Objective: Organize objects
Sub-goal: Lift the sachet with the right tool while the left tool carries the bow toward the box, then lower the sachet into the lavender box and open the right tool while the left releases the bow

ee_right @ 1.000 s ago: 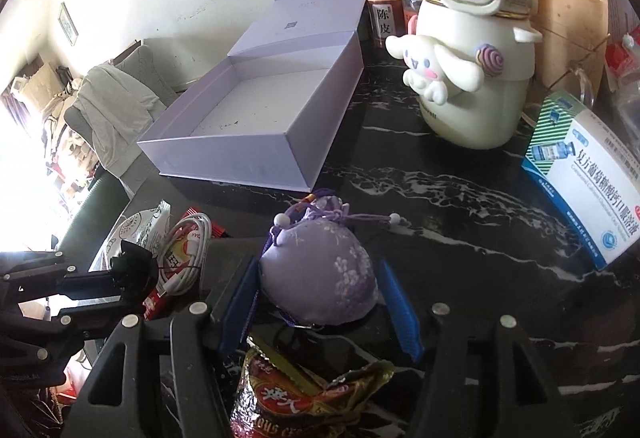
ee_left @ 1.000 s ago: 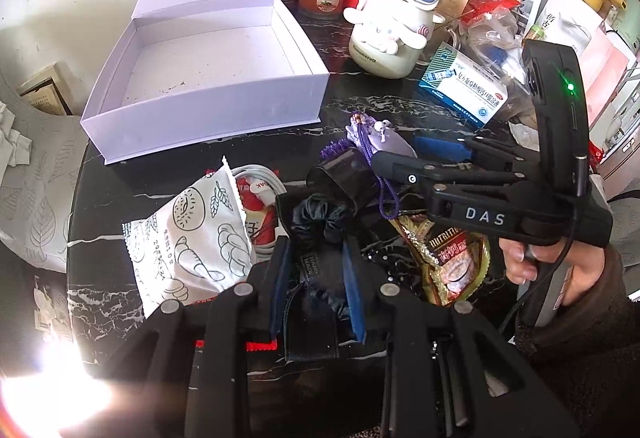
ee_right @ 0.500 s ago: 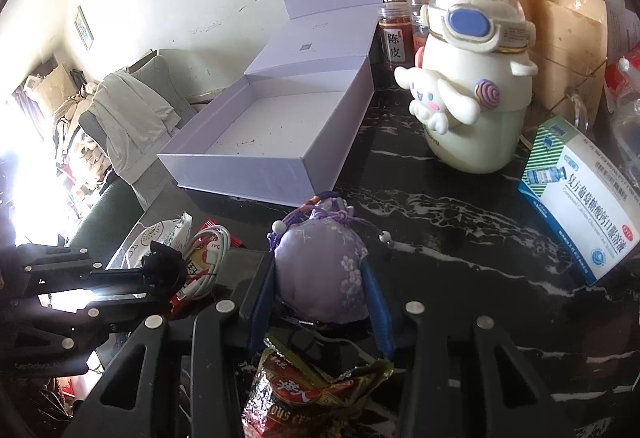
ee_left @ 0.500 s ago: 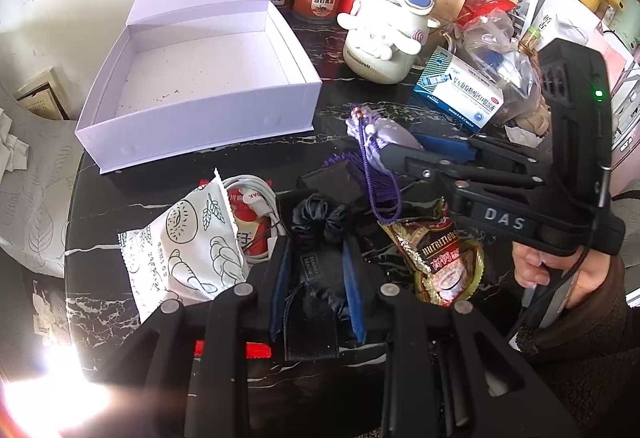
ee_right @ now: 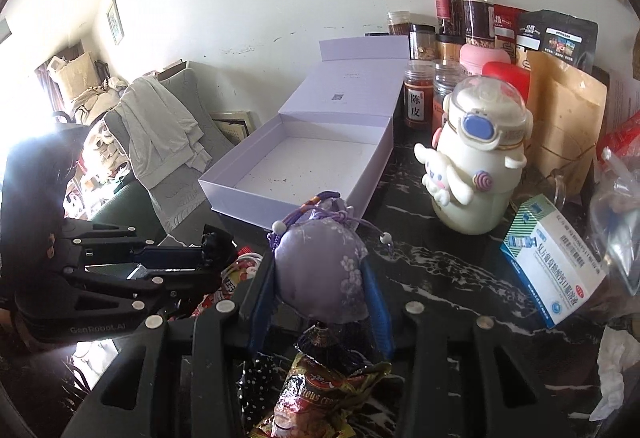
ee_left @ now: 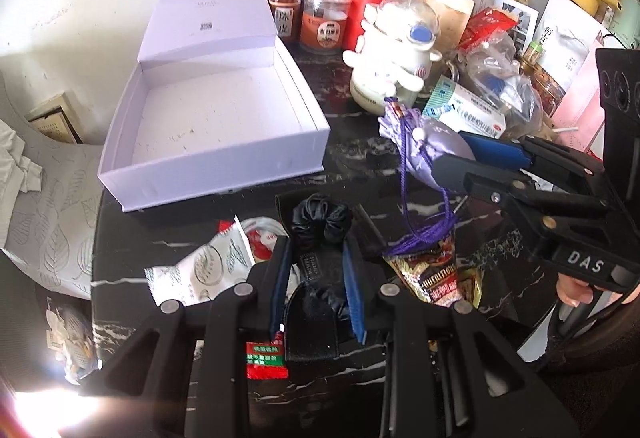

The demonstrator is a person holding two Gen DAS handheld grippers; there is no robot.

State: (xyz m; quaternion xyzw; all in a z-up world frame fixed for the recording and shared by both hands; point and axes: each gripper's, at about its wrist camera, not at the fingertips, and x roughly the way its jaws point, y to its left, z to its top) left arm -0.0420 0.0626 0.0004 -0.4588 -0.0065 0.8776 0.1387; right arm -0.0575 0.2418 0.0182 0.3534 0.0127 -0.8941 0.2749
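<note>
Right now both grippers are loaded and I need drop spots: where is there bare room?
The open box floor is bare. There is also a dark strip of table between the box and the white bottle. The back row of jars and the pile around the scrunchie and snack packet are crowded.

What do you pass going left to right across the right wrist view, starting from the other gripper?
Left gripper → open lavender cardboard box → purple embroidered fabric pouch in the right gripper → cream cartoon-dog bottle → white-and-green medicine carton.
</note>
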